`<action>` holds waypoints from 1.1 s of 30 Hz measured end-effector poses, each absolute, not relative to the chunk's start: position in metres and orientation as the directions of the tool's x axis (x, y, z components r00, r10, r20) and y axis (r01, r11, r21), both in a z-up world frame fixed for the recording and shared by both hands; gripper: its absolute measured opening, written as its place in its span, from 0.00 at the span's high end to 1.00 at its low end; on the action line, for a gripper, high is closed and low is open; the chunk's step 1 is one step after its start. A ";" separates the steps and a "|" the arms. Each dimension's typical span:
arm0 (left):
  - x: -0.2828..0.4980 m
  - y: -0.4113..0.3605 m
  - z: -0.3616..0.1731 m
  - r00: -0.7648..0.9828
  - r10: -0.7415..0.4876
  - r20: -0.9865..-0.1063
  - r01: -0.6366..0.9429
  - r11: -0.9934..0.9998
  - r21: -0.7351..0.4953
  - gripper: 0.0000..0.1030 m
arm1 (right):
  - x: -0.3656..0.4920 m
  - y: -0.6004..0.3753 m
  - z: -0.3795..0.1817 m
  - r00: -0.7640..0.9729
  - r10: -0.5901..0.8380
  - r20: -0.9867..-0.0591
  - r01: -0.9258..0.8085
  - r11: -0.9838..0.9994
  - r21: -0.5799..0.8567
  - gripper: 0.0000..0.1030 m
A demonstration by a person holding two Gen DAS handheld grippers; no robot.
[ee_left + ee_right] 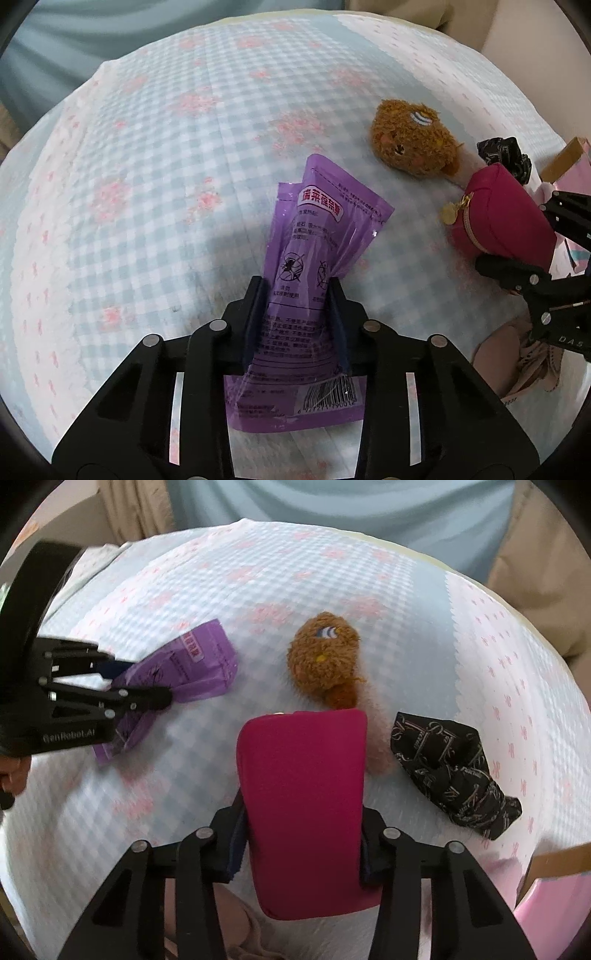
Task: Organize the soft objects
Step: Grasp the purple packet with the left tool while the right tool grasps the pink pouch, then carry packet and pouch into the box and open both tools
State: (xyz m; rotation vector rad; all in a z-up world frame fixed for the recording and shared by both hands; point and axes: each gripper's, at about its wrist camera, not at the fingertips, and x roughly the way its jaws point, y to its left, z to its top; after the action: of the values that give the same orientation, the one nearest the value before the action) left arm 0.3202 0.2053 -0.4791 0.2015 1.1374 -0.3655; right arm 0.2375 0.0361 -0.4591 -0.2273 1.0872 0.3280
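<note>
Two items in hand: purple sachet (317, 236) clamped by left gripper (297, 295); magenta pouch (303, 797) clamped by right gripper (303, 849), both over the bed
Loose on checked sheet (147, 155): brown plush (325, 657), black patterned cloth (454, 771)
Progress: judged early; no sorted pile visible

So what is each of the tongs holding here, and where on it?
Left tongs grip the purple packet across its lower middle; right tongs grip the red pouch by its two sides near the lower end.

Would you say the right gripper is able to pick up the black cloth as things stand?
Probably not yet: the right gripper is shut on the pouch. The black cloth lies uncovered just to its right.
</note>
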 end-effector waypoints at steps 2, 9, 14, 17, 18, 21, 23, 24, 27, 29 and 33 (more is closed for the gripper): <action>0.319 0.206 -0.474 0.365 -0.182 -0.913 0.376 0.926 -0.034 0.72 | 0.237 0.034 -0.454 0.424 0.157 -0.892 -0.350 0.937 -0.001 0.61; 0.312 0.205 -0.443 0.375 -0.179 -0.910 0.331 0.942 -0.049 0.73 | 0.236 0.021 -0.415 0.453 0.160 -0.877 -0.307 0.952 0.015 0.63; 0.297 0.209 -0.387 0.424 -0.185 -0.887 0.295 0.954 -0.058 0.74 | 0.218 0.017 -0.362 0.493 0.158 -0.855 -0.271 0.962 0.022 0.63; 0.283 0.208 -0.344 0.463 -0.180 -0.868 0.271 0.961 -0.055 0.74 | 0.211 0.014 -0.327 0.514 0.143 -0.846 -0.228 0.973 0.027 0.63; 0.280 0.207 -0.330 0.474 -0.179 -0.862 0.262 0.963 -0.056 0.74 | 0.206 0.013 -0.309 0.525 0.137 -0.840 -0.205 0.978 0.031 0.63; 0.260 0.199 -0.285 0.509 -0.171 -0.844 0.225 0.972 -0.061 0.74 | 0.195 0.010 -0.268 0.558 0.126 -0.820 -0.159 0.986 0.043 0.63; 0.249 0.197 -0.257 0.532 -0.164 -0.831 0.197 0.978 -0.067 0.74 | 0.183 0.004 -0.240 0.577 0.118 -0.808 -0.131 0.990 0.051 0.63; 0.242 0.194 -0.243 0.544 -0.160 -0.824 0.182 0.981 -0.071 0.74 | 0.175 0.000 -0.222 0.588 0.113 -0.801 -0.116 0.992 0.055 0.63; 0.219 0.187 -0.203 0.572 -0.155 -0.806 0.142 0.986 -0.088 0.74 | 0.148 -0.013 -0.180 0.612 0.113 -0.783 -0.096 0.993 0.068 0.63; 0.200 0.180 -0.180 0.592 -0.149 -0.792 0.117 0.988 -0.098 0.74 | 0.133 -0.018 -0.163 0.626 0.110 -0.772 -0.096 0.993 0.064 0.63; 0.168 0.166 -0.149 0.617 -0.141 -0.774 0.085 0.990 -0.113 0.74 | 0.102 -0.040 -0.133 0.643 0.126 -0.756 -0.108 0.991 0.073 0.63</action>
State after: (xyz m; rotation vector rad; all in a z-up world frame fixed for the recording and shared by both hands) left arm 0.1685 0.1659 -0.1493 -0.0670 0.8967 -0.1299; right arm 0.1020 -0.0395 -0.1334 0.0217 0.8626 0.1336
